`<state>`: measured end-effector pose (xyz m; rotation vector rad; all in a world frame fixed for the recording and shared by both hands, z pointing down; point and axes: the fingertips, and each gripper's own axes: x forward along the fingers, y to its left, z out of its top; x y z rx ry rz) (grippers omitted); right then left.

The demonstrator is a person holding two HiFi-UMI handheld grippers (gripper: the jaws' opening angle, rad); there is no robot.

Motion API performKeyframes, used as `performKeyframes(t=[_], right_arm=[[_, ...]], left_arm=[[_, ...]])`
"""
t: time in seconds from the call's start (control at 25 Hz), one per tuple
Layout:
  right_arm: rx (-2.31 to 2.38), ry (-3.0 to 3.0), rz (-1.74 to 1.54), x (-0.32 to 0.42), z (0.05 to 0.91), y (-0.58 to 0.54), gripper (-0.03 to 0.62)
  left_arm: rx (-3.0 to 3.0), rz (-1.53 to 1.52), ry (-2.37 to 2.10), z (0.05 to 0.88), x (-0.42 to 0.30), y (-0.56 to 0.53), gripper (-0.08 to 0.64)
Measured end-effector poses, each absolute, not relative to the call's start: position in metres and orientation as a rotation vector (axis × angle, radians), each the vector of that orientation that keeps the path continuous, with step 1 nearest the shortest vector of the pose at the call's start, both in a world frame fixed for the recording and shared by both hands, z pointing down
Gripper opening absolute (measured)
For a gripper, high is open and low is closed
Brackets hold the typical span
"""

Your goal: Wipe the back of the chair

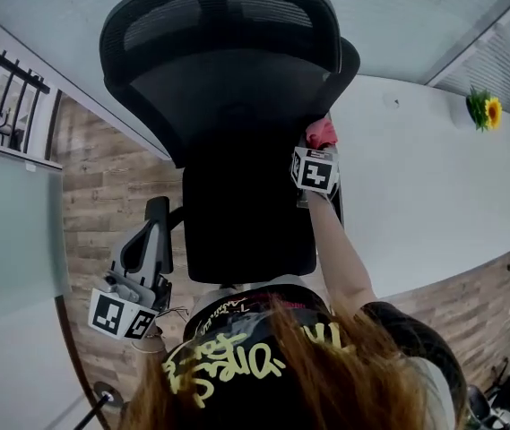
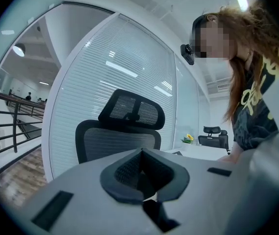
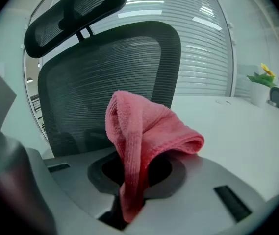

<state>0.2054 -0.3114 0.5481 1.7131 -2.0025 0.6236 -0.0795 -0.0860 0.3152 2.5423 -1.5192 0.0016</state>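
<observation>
**Pink cloth up against the chair back**

The right gripper point(image 3: 131, 192) is clenched on the pink cloth point(image 3: 144, 133), a grip only its own view shows. Just beyond it is the mesh chair back point(image 3: 105, 72). The head view places the cloth at the back's right edge, beside the white table point(image 1: 434, 186). The left gripper point(image 1: 131, 305) hangs low by the armrest point(image 1: 151, 231), jaws pressed together, empty.

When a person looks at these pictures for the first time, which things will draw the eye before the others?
The large black mesh chair fills the middle of the head view. At its right edge, the right gripper is shut on a bright pink cloth. This is the only strong colour apart from the yellow flower at the far end of the white table.
</observation>
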Motion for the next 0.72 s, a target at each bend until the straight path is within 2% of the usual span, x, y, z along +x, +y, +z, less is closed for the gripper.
performKeyframes(t=[0.72], right_arm=[[1.791,-1.81,0.545,0.208,0.571,-0.34,0.063]], left_arm=[[2.539,-0.006,-1.454,0.329,-0.113,-0.111,-0.006]])
